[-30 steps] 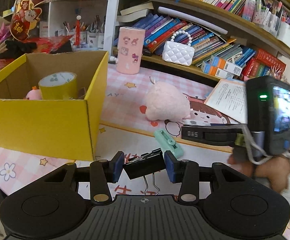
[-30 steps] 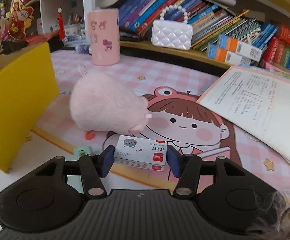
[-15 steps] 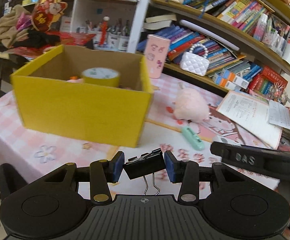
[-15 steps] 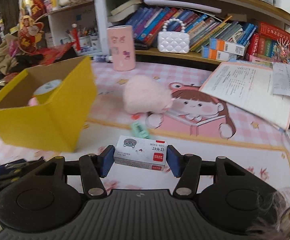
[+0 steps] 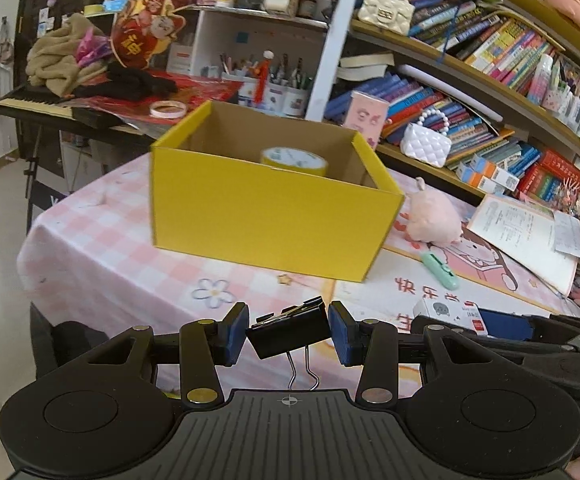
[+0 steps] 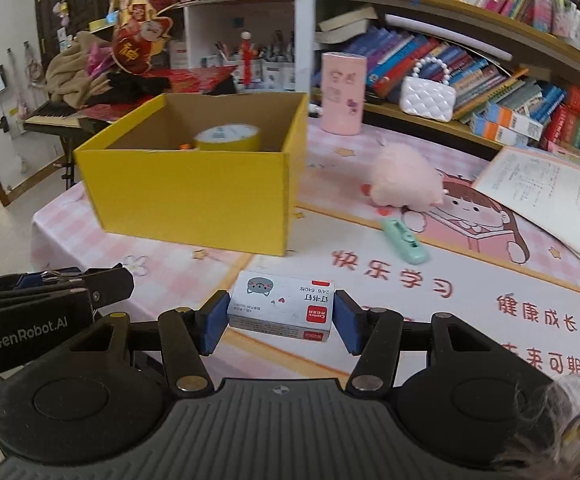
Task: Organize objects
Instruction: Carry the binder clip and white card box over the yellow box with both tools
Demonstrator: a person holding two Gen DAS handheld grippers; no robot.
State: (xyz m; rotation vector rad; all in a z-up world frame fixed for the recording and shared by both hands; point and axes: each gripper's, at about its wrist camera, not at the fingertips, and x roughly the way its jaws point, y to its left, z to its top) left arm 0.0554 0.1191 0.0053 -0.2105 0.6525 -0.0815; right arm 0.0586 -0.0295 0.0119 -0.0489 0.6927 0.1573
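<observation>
My left gripper point(image 5: 288, 334) is clamped on a black binder clip point(image 5: 290, 331); the clip sits tilted between the blue pads, its wire handles pointing back toward the camera, held off the table near the front edge. My right gripper point(image 6: 281, 316) is gripping a small white box of staples point(image 6: 281, 311) with a grey cat face and a red label on its lid, held flat between the pads. From the left wrist view that same box shows low on the right, so the two grippers are side by side, the left one visible at the left edge of the right wrist view. Ahead of both, on the pink checked tablecloth point(image 5: 102, 236), stands an open yellow cardboard box point(image 6: 194, 196). Inside it I see a roll of yellow tape point(image 6: 228, 138) near the far wall; something small and orange beside it is too hidden to name. To the right of the box lie a pink plush toy point(image 6: 405, 182) and, nearer, a mint-green correction tape point(image 6: 403, 240), apart from each other. A pink cup point(image 6: 342, 94) stands at the far side in front of the bookshelf point(image 6: 469, 60).
</observation>
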